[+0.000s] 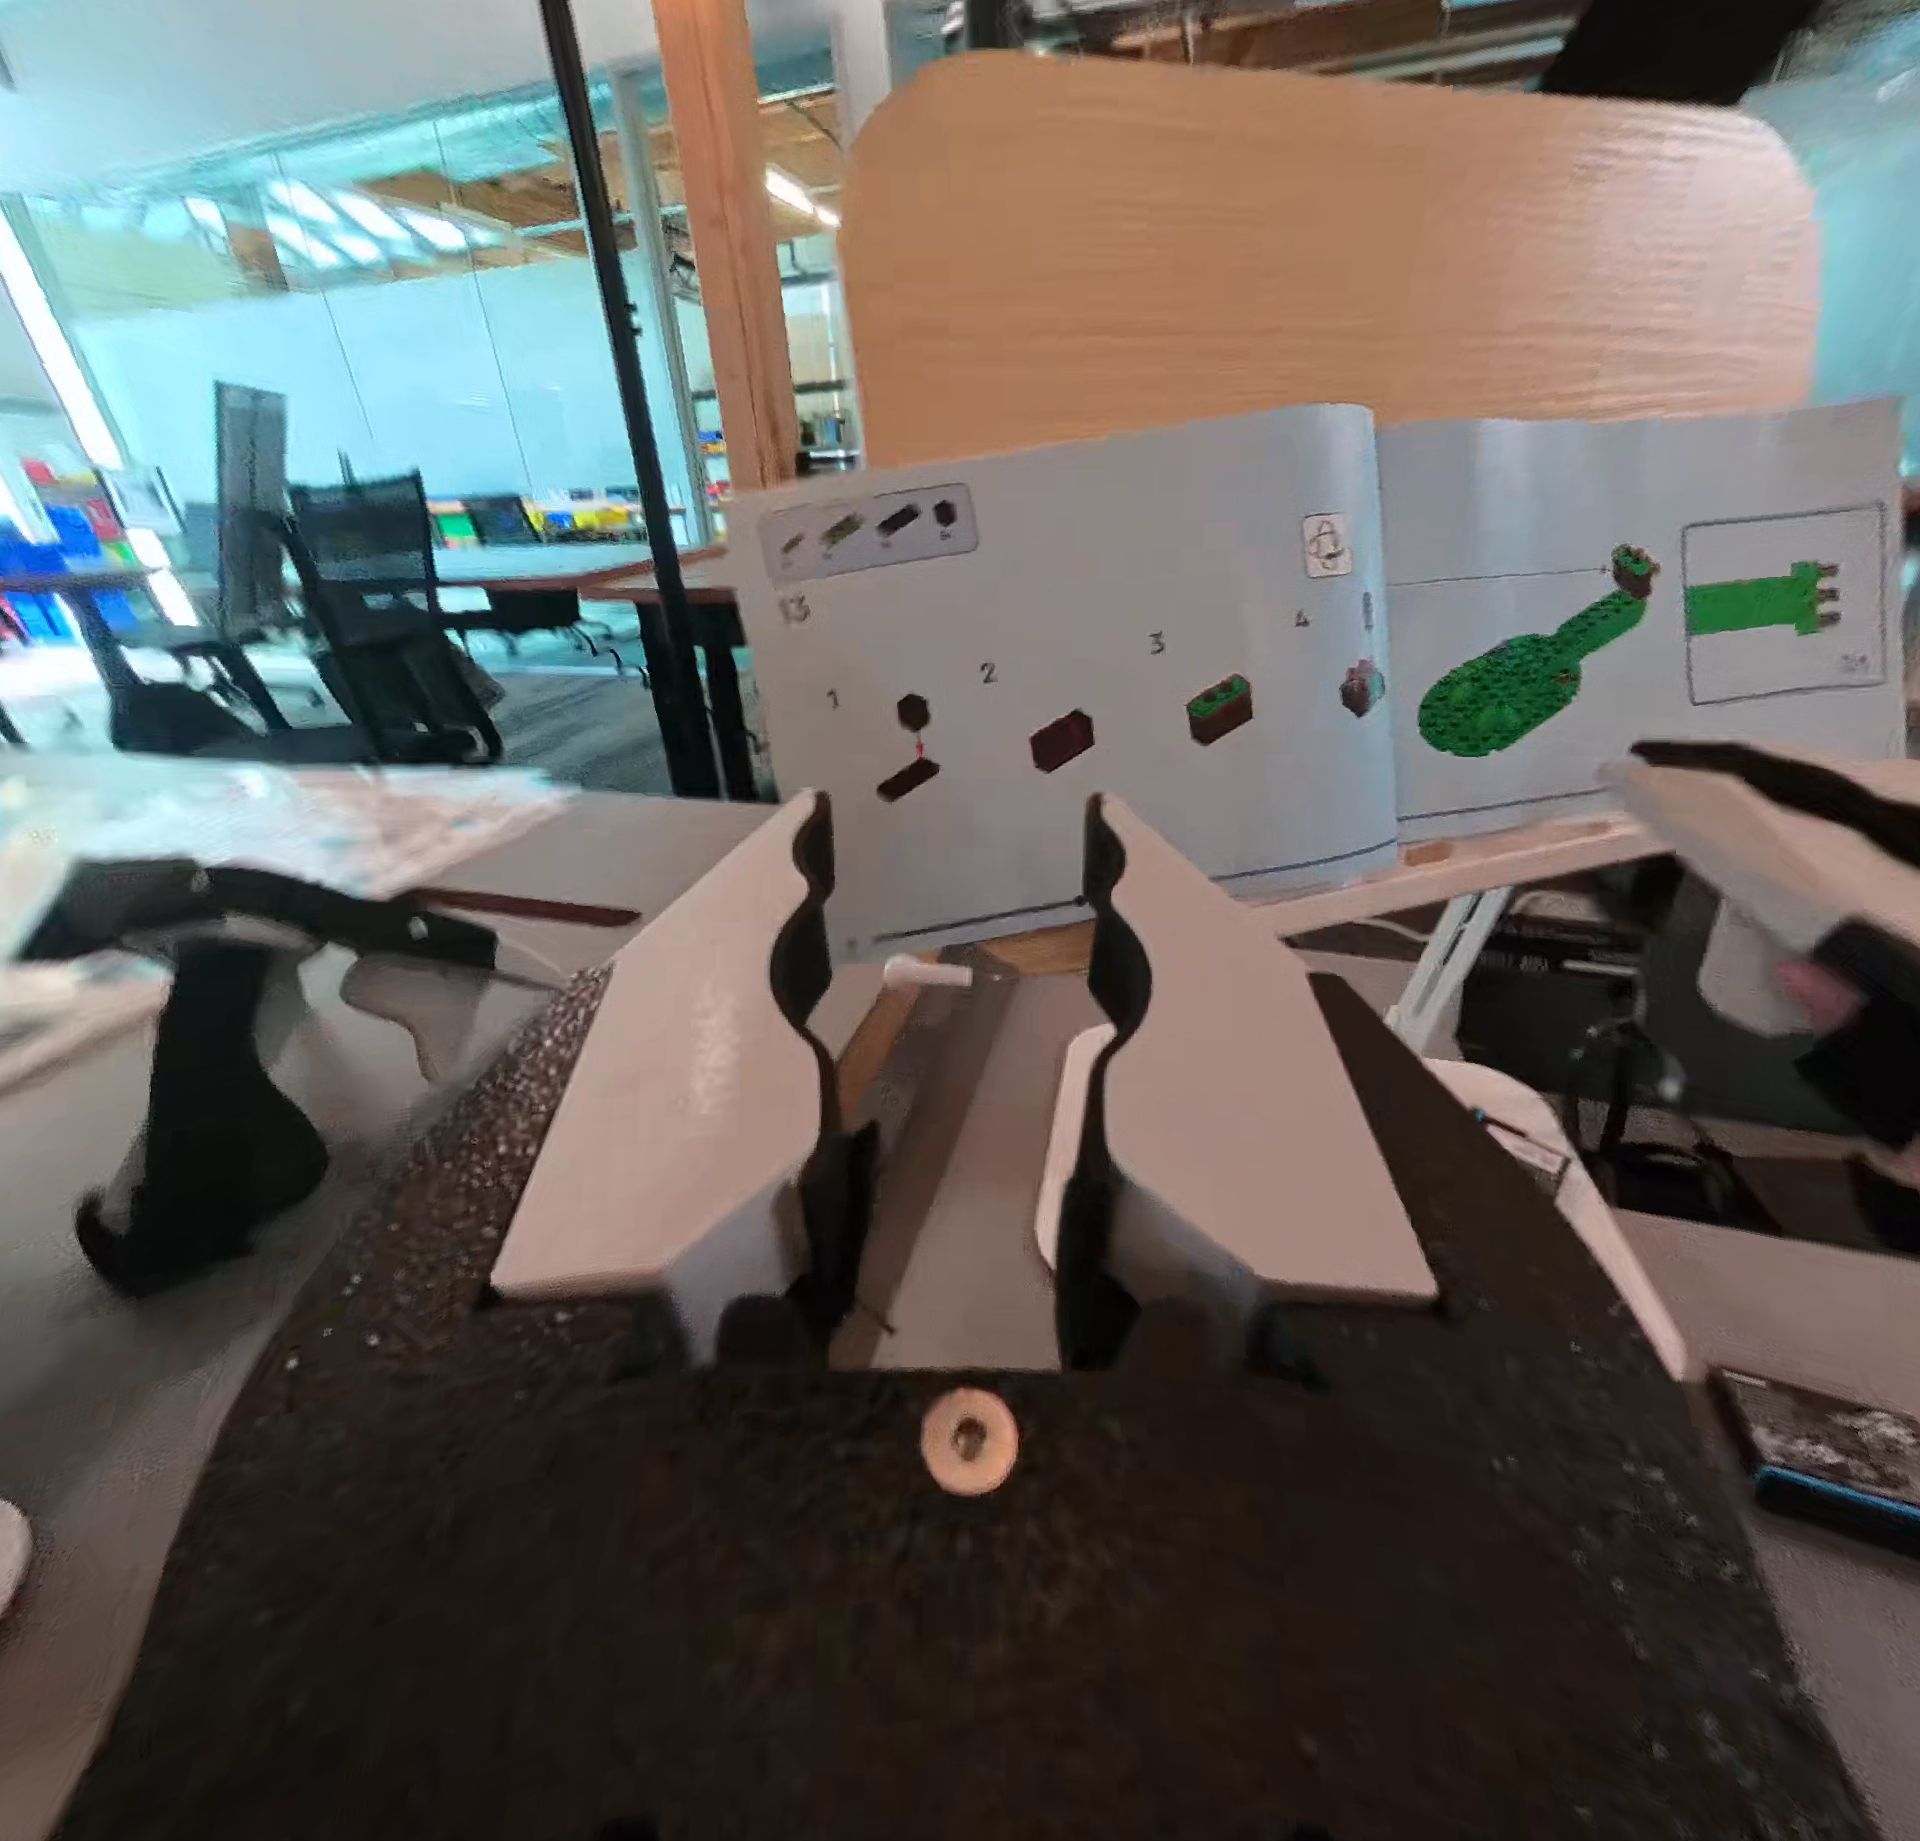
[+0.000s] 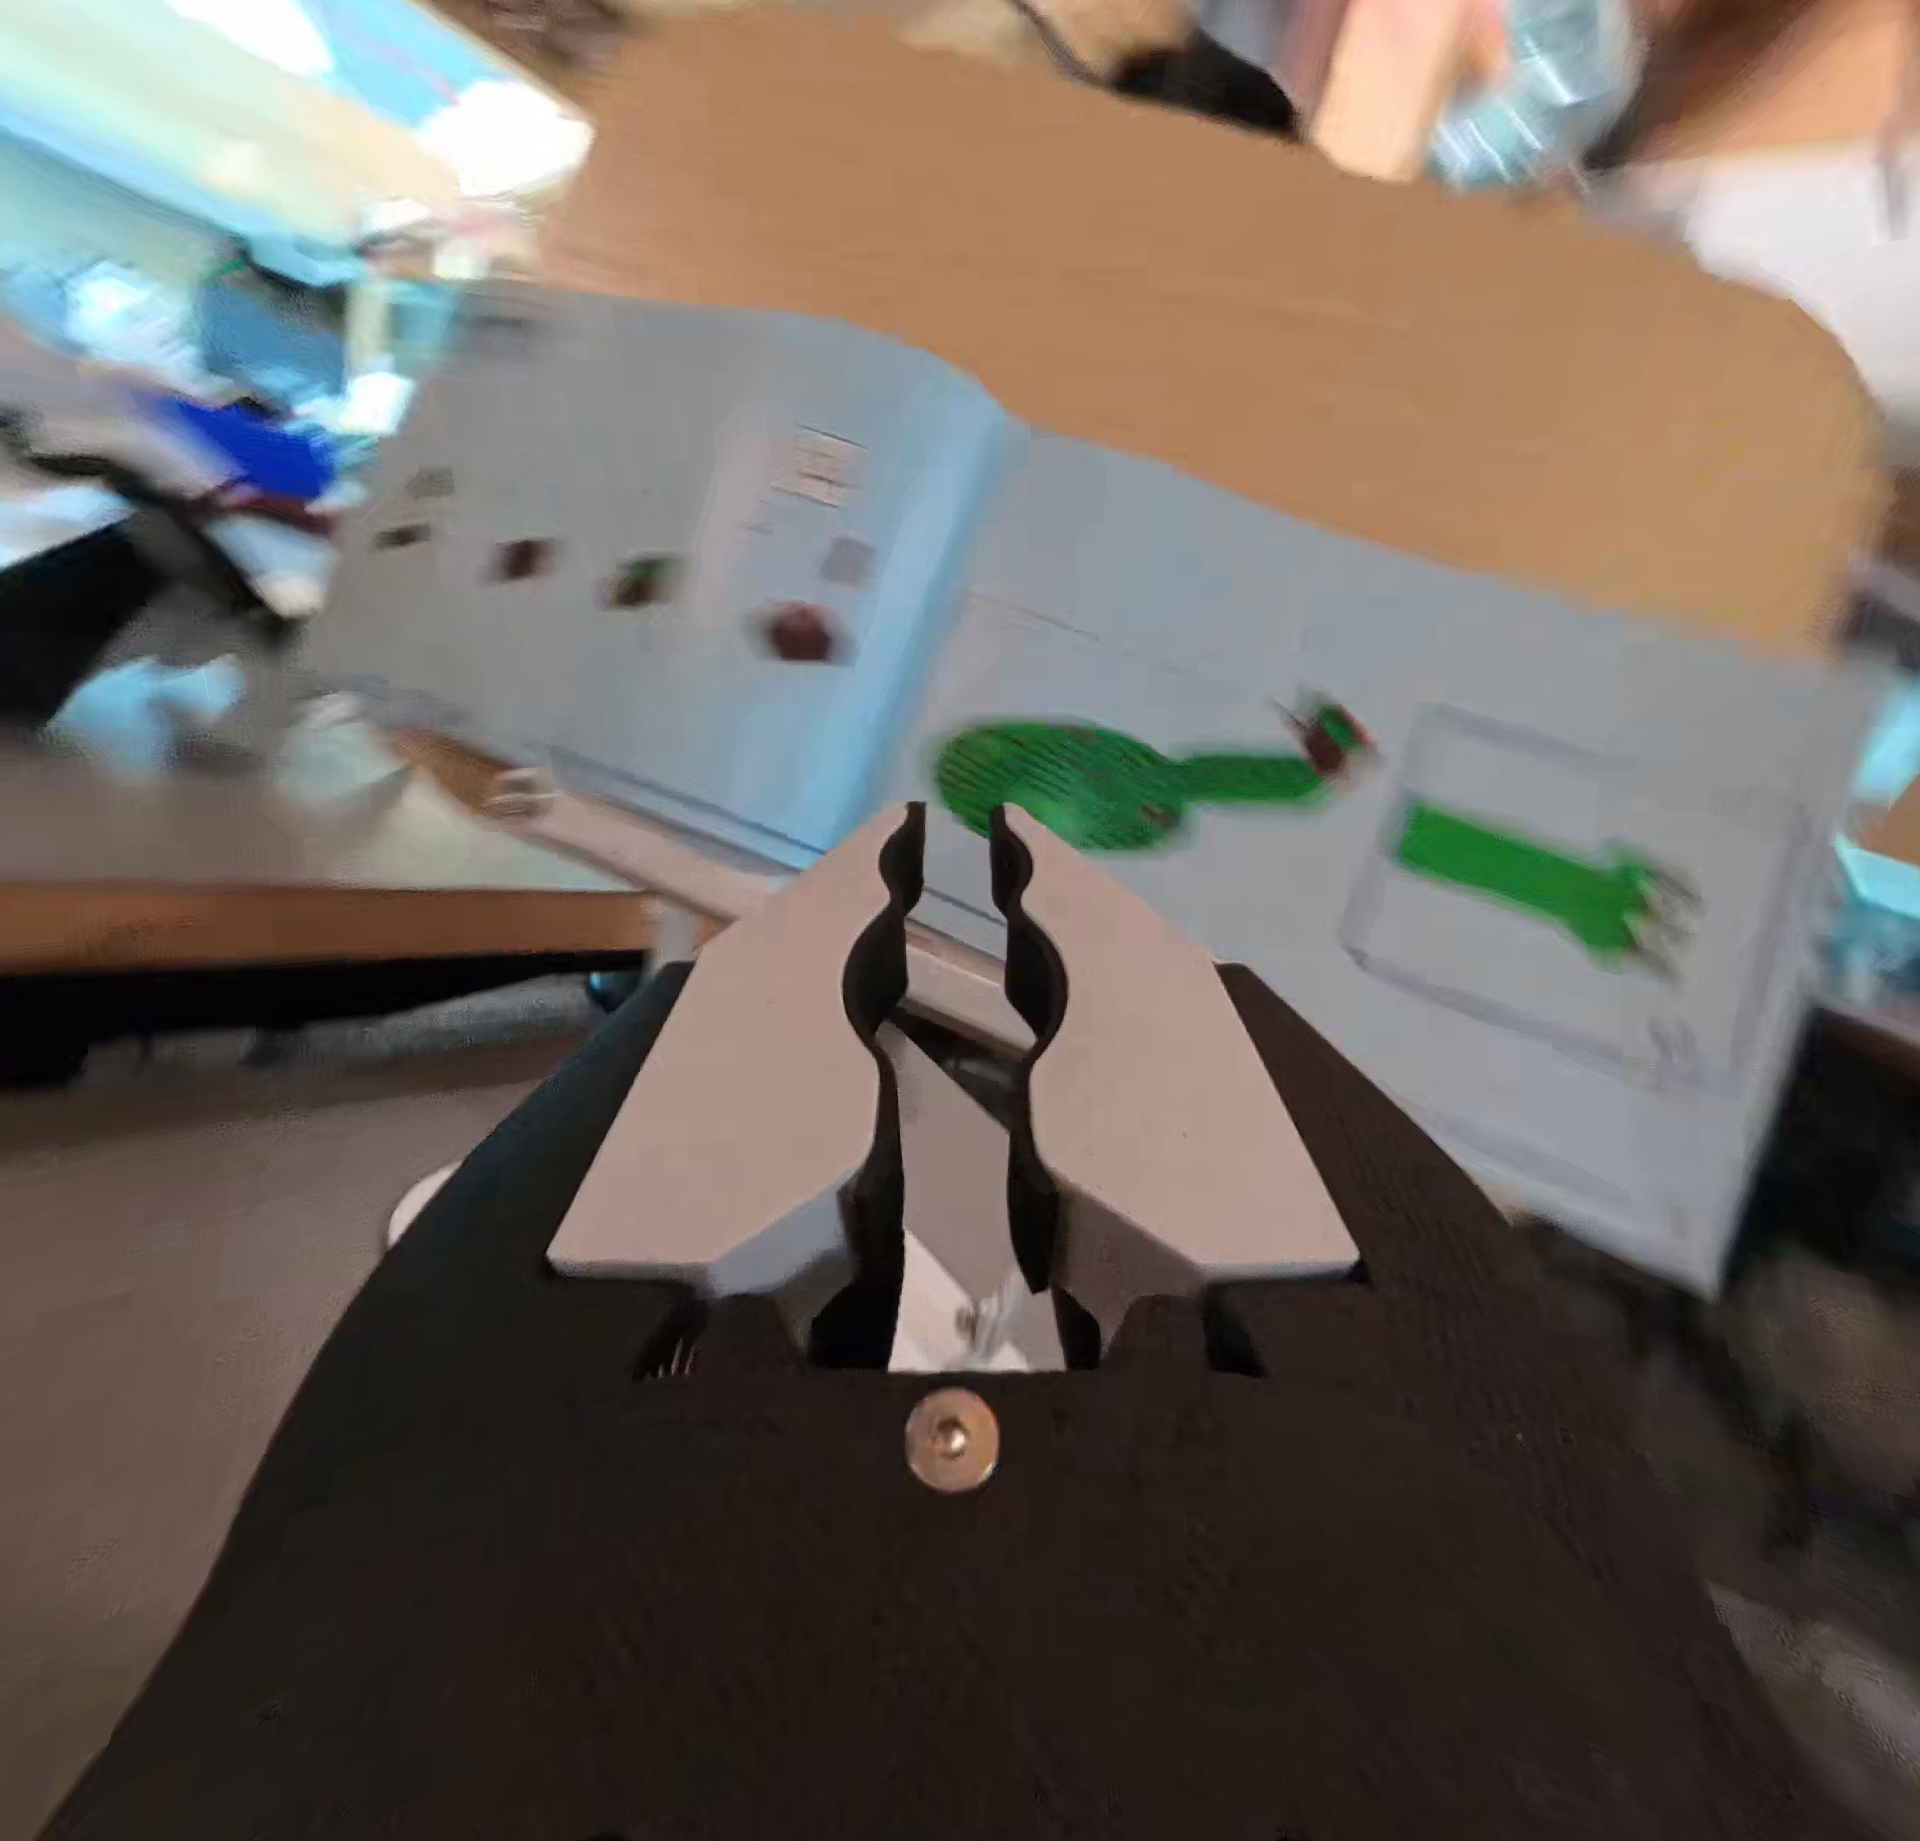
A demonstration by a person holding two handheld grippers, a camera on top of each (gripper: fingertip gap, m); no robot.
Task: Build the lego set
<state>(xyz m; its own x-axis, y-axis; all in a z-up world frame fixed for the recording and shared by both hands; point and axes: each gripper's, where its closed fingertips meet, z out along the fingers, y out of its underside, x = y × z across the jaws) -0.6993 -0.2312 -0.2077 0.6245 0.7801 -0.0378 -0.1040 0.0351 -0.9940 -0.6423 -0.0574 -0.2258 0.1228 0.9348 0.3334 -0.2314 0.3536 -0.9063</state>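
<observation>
Left gripper wide, right gripper narrow, both empty; read the booklet ahead of your fingers before picking bricks.

A pale grey tabletop carries an open instruction booklet, propped upright near the far edge against a light wooden board. At the left, a black-and-white stand-like object rests on the surface, with blurred papers lying behind it. At the lower right, a dark flat device with a blue edge lies on the tabletop
</observation>
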